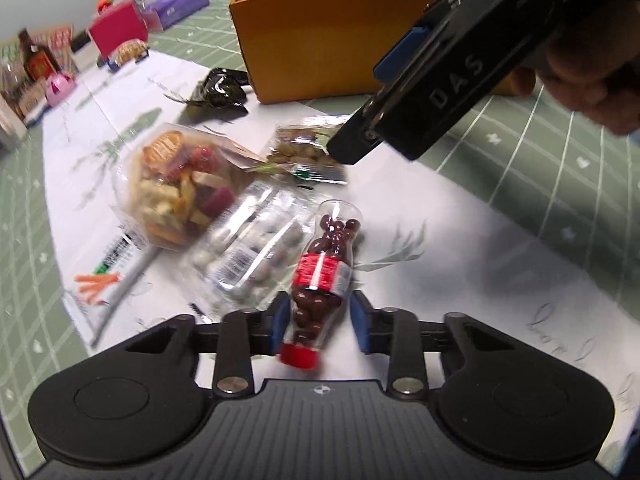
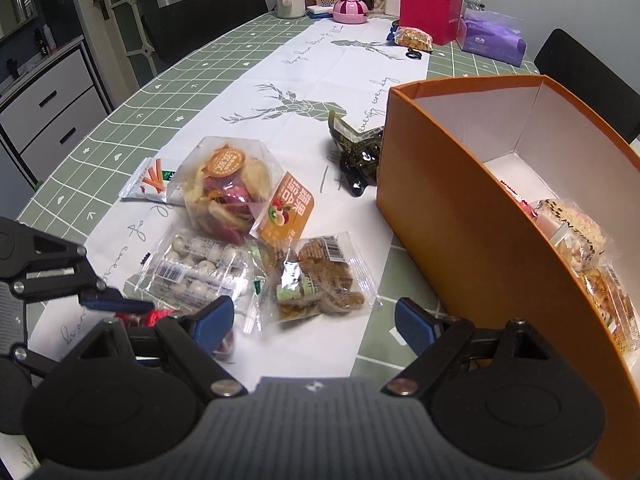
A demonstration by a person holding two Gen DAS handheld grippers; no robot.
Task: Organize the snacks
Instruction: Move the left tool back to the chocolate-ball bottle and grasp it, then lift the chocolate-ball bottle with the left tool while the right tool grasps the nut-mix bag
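Left wrist view: left gripper (image 1: pixel 320 318) fingers closed on the candy bottle (image 1: pixel 323 268) lying on the desk (image 1: pixel 500 240); bare cloth to its right
Right wrist view: right gripper (image 2: pixel 314 320) fingers wide, holding nothing; cookie bag (image 2: pixel 316 280) just ahead; orange box (image 2: pixel 480 240) wall close on the right

Snack packets are lying clustered on the surface (image 2: pixel 304 64), left of the box (image 2: pixel 472 248). Bottle (image 1: pixel 320 272) is lying beside the candy packet (image 1: pixel 248 252). More snacks (image 2: pixel 576 236) are sitting inside the box.
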